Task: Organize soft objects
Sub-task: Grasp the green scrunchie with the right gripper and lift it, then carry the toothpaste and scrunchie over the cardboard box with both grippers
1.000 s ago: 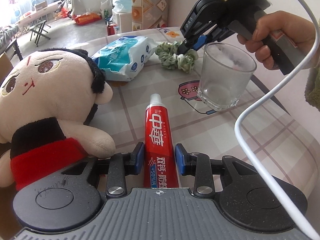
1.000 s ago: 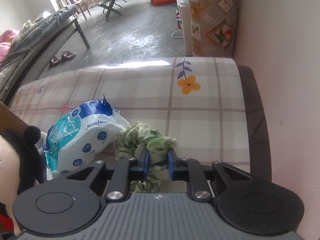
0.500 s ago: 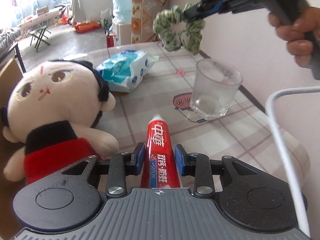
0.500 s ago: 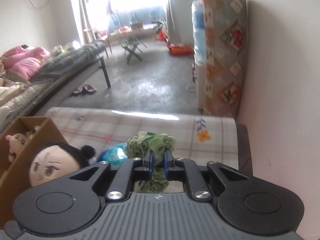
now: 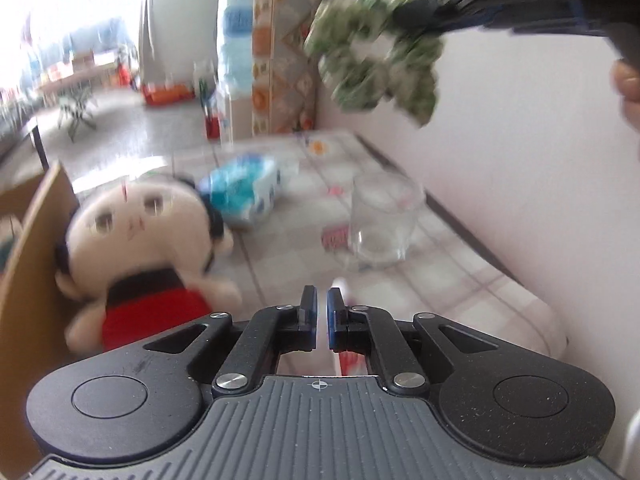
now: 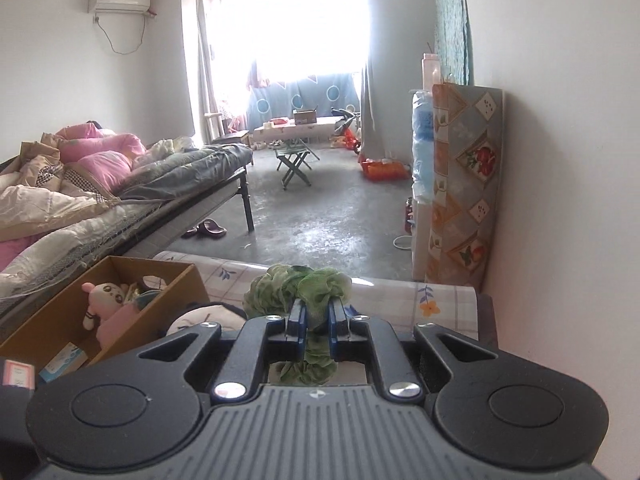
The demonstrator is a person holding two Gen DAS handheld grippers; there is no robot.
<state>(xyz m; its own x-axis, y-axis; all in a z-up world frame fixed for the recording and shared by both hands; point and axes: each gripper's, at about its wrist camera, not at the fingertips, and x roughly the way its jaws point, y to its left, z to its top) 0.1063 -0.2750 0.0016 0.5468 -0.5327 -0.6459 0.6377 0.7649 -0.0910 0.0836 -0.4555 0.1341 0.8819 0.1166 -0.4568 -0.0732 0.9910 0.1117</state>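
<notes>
My right gripper (image 6: 318, 316) is shut on a green scrunchie (image 6: 300, 288), which hangs in the air high above the table. In the left wrist view the scrunchie (image 5: 372, 52) dangles blurred from that gripper (image 5: 436, 4) at the top right. My left gripper (image 5: 318, 308) is raised, its jaws closing to a narrow gap with nothing between them. The red toothpaste tube (image 5: 352, 360) lies on the table beneath it. A big-headed plush doll (image 5: 148, 240) in red and black leans against a cardboard box (image 6: 132, 276).
A clear glass (image 5: 384, 224) stands on the checked table (image 5: 460, 300) near the wall. A blue wet-wipes pack (image 5: 244, 192) lies behind the doll. The box holds a pink bunny plush (image 6: 106, 304) and small packets. A person's hand (image 5: 628, 92) grips the right tool.
The right gripper has carried the scrunchie up off the table. The left gripper has risen and pulled back, and its jaws have come together off the toothpaste tube.
</notes>
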